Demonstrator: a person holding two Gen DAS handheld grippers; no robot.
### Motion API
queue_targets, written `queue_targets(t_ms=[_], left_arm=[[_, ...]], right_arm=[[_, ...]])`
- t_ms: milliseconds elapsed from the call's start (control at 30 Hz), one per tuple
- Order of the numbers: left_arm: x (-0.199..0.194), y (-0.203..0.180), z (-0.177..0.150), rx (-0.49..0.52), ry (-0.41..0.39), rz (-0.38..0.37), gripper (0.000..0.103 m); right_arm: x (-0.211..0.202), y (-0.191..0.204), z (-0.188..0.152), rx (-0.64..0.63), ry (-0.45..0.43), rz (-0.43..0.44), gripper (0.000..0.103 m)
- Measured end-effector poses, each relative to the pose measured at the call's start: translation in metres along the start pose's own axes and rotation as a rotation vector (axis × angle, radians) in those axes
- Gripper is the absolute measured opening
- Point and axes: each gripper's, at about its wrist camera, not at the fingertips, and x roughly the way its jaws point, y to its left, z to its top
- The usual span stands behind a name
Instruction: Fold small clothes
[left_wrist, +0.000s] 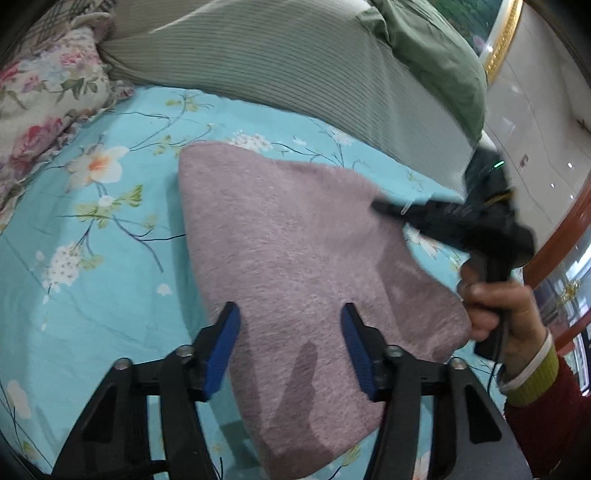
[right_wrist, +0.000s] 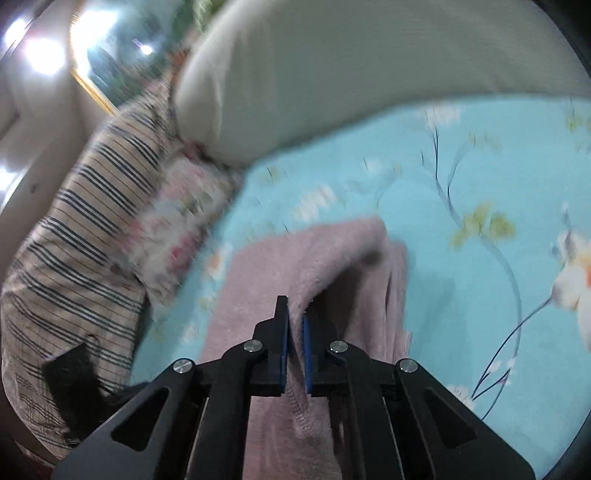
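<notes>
Right wrist view, low centre: the right gripper (right_wrist: 294, 326) pinches the cloth (right_wrist: 295, 258) edge, probably securely despite blur, so carry it across evenly while the left gripper (left_wrist: 290, 334), open, hovers over the cloth.

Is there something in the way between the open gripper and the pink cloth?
No, nothing visible. The left gripper hangs open right over the pink cloth, with only air between. The right gripper is already shut on the cloth's edge. The pillows lie farther back on the bed.
</notes>
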Motion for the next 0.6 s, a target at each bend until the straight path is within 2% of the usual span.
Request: queue_targets(t_ms=[167,267,367,467,500,600], left_arm=[[0.011,-0.002,0.001,0.009,0.001,-0.004,0.053],[0.027,-0.001,-0.003,0.021,0.035,0.033,0.053],[0.027,-0.004,-0.003,0.045,0.049,0.071,0.052],[0.015,-0.008,0.0,0.055,0.027,0.071,0.05],[0.01,-0.009,0.002,0.05,0.01,0.055,0.05],[0.012,-0.011,0.007,0.024,0.007,-0.011,0.05]], right_arm=[[0.038,-0.037,-0.024,0.052,0.143,-0.132,0.008],[0.028,-0.041,-0.028,0.092,0.117,-0.154,0.013],[0.004,-0.025,-0.018,0.041,0.052,-0.236,0.016],[-0.012,0.0,-0.003,0.031,-0.008,-0.137,0.016],[-0.005,0.01,0.001,0.028,0.012,-0.084,0.016],[0.028,0.02,0.002,0.011,0.085,-0.029,0.016]])
